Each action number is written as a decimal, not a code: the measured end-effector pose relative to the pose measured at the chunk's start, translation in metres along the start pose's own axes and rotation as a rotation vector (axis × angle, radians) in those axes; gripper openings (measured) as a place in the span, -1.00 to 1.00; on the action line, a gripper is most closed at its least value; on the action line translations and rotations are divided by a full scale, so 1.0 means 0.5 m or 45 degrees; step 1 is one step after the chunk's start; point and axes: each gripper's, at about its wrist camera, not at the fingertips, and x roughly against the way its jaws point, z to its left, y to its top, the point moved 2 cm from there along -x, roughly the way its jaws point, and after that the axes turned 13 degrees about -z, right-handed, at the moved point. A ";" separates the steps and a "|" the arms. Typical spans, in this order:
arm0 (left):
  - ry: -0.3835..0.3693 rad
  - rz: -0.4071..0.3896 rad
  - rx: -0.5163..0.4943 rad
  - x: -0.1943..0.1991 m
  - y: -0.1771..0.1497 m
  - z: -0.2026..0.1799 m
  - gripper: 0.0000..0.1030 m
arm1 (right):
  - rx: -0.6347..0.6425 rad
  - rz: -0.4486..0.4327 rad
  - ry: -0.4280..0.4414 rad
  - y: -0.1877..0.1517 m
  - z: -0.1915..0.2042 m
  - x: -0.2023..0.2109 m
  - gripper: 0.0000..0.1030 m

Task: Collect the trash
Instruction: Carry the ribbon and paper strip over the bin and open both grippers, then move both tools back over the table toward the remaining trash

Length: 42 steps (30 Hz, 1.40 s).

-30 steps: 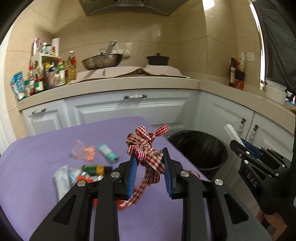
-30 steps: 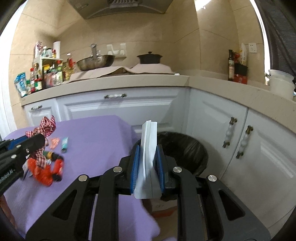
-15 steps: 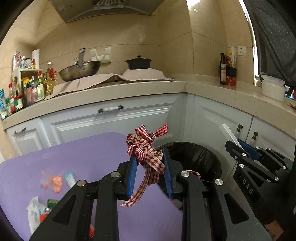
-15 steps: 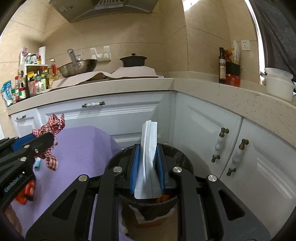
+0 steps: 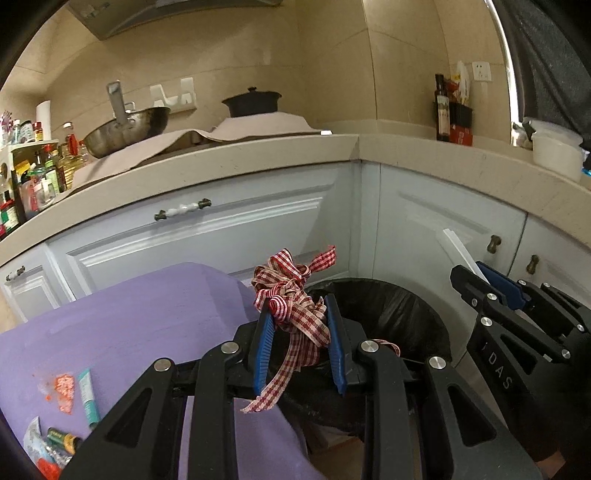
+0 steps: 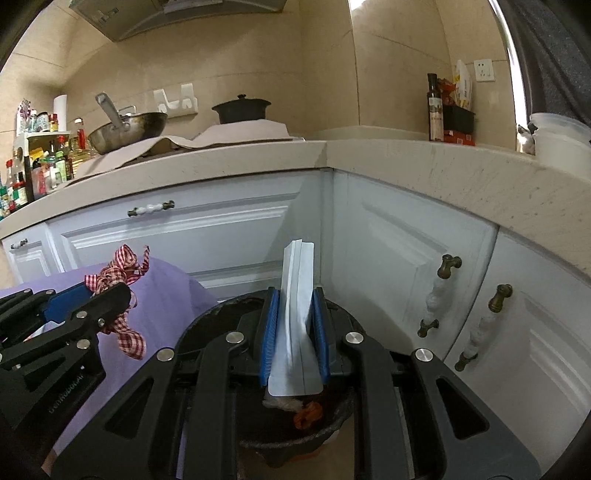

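Beige tiled walls (image 6: 399, 74) rise behind an L-shaped stone countertop (image 6: 258, 158) over white panelled cabinets (image 6: 207, 229). A range hood (image 6: 177, 14) hangs above; a wall socket (image 6: 484, 70) sits at right.

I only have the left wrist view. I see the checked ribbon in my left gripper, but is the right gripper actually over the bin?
Observer: Yes. In the right wrist view the right gripper sits above the black trash bin.
Operator: What is it holding?
Observer: It is shut on a white folded wrapper standing upright between the blue pads.
Operator: Anything in the bin already?
Observer: An orange scrap and some crumpled white paper lie inside, below the wrapper.
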 end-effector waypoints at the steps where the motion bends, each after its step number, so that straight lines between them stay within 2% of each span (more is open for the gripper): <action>1: -0.001 0.015 0.004 -0.012 -0.002 -0.002 -0.46 | -0.003 0.007 -0.004 -0.003 -0.004 -0.010 -0.64; 2: -0.002 0.029 0.010 -0.022 -0.004 -0.003 -0.44 | -0.006 0.011 -0.009 -0.006 -0.007 -0.020 -0.64; 4: -0.009 0.060 0.011 -0.044 -0.008 -0.006 -0.41 | -0.017 0.017 -0.022 -0.012 -0.014 -0.039 -0.38; 5: -0.006 0.073 0.005 -0.054 -0.011 -0.006 -0.33 | -0.024 0.014 -0.034 -0.014 -0.018 -0.046 -0.16; 6: 0.008 0.081 -0.003 -0.061 -0.014 -0.007 -0.23 | -0.032 0.008 -0.050 -0.017 -0.023 -0.055 -0.09; 10: 0.037 0.110 0.009 -0.080 -0.021 -0.002 -0.03 | -0.036 0.031 -0.067 -0.029 -0.030 -0.073 -0.09; 14: 0.044 0.087 0.025 -0.075 -0.018 0.004 0.21 | -0.035 0.039 -0.075 -0.039 -0.035 -0.072 -0.09; 21: 0.040 0.081 0.024 -0.060 -0.014 0.008 0.30 | -0.044 0.044 -0.096 -0.044 -0.045 -0.047 -0.06; 28: 0.050 0.043 0.030 -0.005 -0.003 0.026 0.40 | -0.053 0.035 -0.093 -0.033 -0.041 -0.007 -0.03; 30: 0.060 0.030 0.041 0.018 -0.001 0.036 0.43 | -0.054 0.032 -0.088 -0.031 -0.035 0.007 0.03; 35: 0.094 0.000 0.043 0.071 -0.008 0.062 0.44 | -0.058 0.029 -0.061 -0.031 -0.007 0.053 0.04; 42: 0.149 0.012 0.078 0.140 -0.036 0.120 0.44 | -0.064 0.053 0.006 -0.039 0.051 0.111 0.05</action>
